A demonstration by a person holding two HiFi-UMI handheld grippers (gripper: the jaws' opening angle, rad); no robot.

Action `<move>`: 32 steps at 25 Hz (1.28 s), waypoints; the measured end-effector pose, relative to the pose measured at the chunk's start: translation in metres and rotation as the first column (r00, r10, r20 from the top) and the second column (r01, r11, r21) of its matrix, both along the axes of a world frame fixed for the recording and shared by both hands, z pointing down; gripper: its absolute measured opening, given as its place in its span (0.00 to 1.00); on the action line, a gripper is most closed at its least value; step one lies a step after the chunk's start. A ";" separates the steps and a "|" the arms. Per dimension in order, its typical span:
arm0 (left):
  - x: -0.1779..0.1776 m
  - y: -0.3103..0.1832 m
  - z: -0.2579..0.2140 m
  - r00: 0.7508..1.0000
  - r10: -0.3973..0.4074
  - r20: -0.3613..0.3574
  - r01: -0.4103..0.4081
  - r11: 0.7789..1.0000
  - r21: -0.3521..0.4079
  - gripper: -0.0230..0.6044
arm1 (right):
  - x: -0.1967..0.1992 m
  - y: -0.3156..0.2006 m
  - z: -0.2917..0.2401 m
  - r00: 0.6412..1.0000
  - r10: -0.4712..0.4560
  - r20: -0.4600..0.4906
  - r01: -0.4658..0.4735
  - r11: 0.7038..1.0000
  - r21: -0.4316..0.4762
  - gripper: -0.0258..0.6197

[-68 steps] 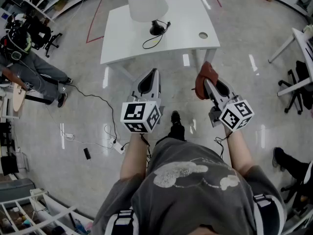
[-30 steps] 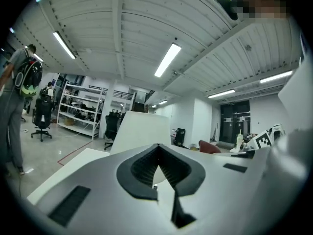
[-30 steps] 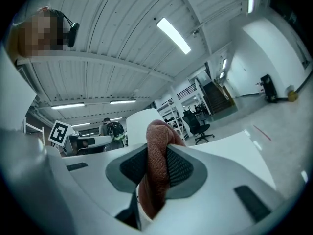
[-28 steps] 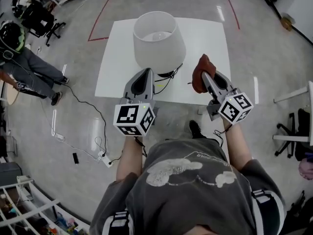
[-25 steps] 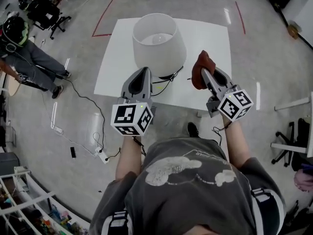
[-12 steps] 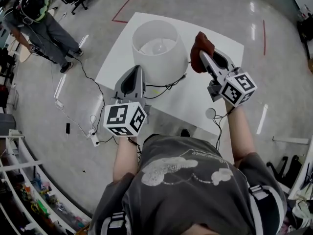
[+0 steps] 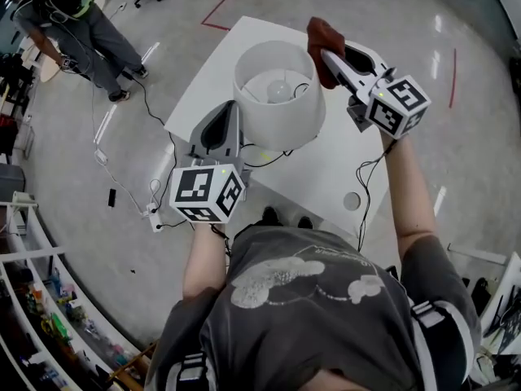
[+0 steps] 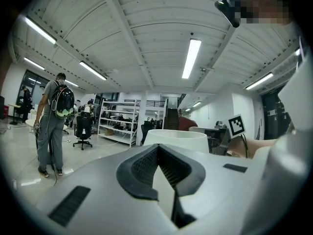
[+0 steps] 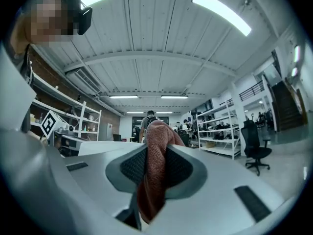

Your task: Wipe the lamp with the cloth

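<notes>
The lamp's white shade (image 7: 279, 92) stands on the white table (image 7: 342, 157), its bulb visible from above and its black cord (image 7: 264, 161) trailing at the base. My right gripper (image 7: 327, 55) is shut on a reddish-brown cloth (image 7: 322, 37), held by the shade's far right rim. In the right gripper view the cloth (image 9: 155, 165) fills the jaws, with the shade (image 9: 105, 147) to the left. My left gripper (image 7: 228, 114) hangs shut and empty at the shade's near left side. The left gripper view shows the shade's rim (image 8: 176, 135) just past its jaws (image 8: 157, 148).
A person with a backpack (image 7: 81, 10) stands on the floor at upper left. Cables and a power strip (image 7: 153, 215) lie left of the table. The table has a round cable hole (image 7: 352, 200). Shelving (image 7: 32, 316) lines the lower left.
I have come up to the table. The right gripper has carried the cloth up and forward to the shade's far right rim. The left gripper now sits beside the shade.
</notes>
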State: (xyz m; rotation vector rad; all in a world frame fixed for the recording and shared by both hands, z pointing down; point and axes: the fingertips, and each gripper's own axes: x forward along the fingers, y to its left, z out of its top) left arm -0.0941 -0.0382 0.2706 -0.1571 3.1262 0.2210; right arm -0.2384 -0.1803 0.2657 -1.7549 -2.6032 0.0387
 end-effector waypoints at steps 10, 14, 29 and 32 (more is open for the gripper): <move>-0.007 0.009 0.008 0.999 0.000 -0.035 0.000 1.000 -0.004 0.05 | -0.016 0.026 0.020 0.996 -0.081 -0.038 0.085 0.991 0.102 0.17; -0.005 0.006 0.018 0.998 0.000 -0.061 0.000 1.000 0.001 0.05 | -0.021 0.020 0.041 0.994 -0.066 -0.088 0.075 0.992 0.104 0.17; 0.003 -0.002 0.058 0.992 0.026 -0.123 -0.021 0.999 0.039 0.05 | -0.010 -0.021 0.137 0.968 0.059 -0.246 -0.020 0.987 0.158 0.17; 0.002 0.001 0.056 0.992 0.038 -0.117 -0.033 0.998 0.047 0.05 | -0.008 -0.026 0.140 0.965 0.086 -0.247 -0.041 0.983 0.181 0.17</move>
